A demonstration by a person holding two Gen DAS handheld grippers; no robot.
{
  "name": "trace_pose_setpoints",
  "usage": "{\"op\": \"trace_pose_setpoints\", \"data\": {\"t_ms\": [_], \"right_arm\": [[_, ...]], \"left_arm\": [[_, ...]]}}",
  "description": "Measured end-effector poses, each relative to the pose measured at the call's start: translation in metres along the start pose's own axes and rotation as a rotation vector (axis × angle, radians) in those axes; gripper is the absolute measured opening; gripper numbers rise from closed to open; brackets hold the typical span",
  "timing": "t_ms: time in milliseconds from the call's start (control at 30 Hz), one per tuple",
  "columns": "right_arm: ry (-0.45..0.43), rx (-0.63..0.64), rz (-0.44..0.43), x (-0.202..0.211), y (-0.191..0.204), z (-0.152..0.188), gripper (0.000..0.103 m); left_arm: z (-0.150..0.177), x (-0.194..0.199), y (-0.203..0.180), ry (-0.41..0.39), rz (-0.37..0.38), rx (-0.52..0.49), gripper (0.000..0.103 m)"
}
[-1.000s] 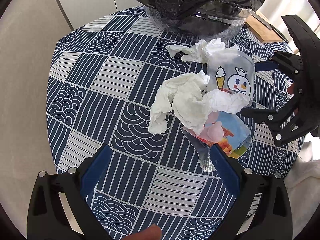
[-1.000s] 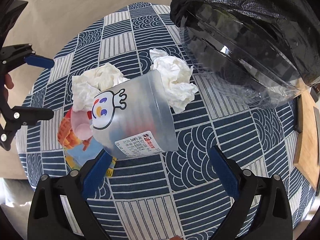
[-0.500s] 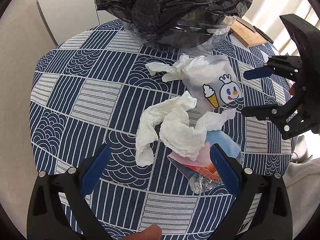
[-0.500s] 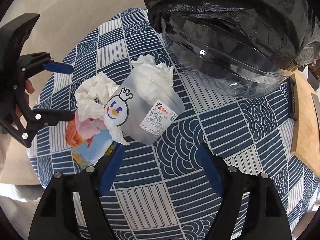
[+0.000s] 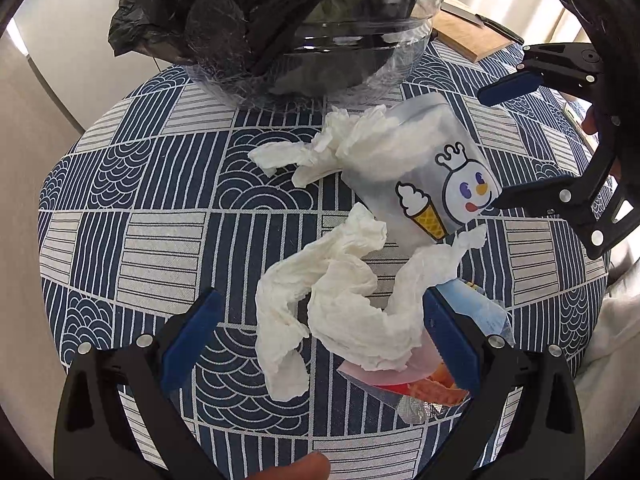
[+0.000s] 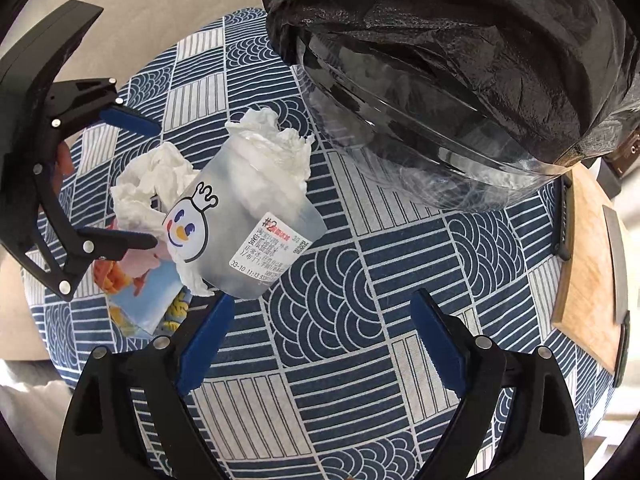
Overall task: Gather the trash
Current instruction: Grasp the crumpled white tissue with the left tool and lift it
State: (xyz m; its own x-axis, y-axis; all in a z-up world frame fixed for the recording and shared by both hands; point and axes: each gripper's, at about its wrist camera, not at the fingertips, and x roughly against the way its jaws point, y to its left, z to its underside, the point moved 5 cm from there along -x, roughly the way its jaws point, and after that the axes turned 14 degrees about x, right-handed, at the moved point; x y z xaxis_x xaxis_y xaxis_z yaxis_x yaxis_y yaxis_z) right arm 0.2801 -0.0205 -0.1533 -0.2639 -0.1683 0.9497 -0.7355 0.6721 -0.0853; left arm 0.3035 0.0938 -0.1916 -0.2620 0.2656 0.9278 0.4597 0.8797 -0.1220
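Both grippers, left and right, have jaws apart, holding nothing. Cup lies tipped on table beside tissue, near bin. Cup looks light and slick: grip mid-wall. Tissue soft: pinch a bunch.

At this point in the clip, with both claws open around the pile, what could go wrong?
1. The cup lies tilted with tissue stuffed in its mouth; pinching it may squeeze the wad out.
2. The loose tissue drapes over the snack wrapper, so the left claw may drag both along.
3. The right claw sits beside the cup, not around it, so closing could miss.
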Motion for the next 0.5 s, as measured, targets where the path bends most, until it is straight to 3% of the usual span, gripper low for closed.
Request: {"op": "trace_pose_setpoints", "data": {"t_ms": [67, 100, 167, 267, 500], "right_arm": [[0.003, 0.007, 0.009, 0.001, -0.001, -0.001, 0.085], [0.004, 0.010, 0.009, 0.000, 0.000, -0.003, 0.085], [0.003, 0.015, 0.007, 0.001, 0.000, -0.004, 0.085], [-0.008, 0.025, 0.004, 0.005, 0.001, -0.005, 0.085], [-0.052, 0.054, -0.018, 0.010, 0.005, -0.015, 0.085]], "left_arm": [[-0.004, 0.000, -0.001, 0.014, 0.077, 0.013, 0.063], [-0.005, 0.001, 0.000, 0.020, 0.099, 0.018, 0.060], [-0.006, 0.003, 0.004, 0.016, 0.119, 0.025, 0.044], [-0.007, 0.014, 0.017, -0.006, 0.149, 0.070, 0.037], [0.012, 0.033, 0.042, -0.015, 0.083, 0.129, 0.029]]}}
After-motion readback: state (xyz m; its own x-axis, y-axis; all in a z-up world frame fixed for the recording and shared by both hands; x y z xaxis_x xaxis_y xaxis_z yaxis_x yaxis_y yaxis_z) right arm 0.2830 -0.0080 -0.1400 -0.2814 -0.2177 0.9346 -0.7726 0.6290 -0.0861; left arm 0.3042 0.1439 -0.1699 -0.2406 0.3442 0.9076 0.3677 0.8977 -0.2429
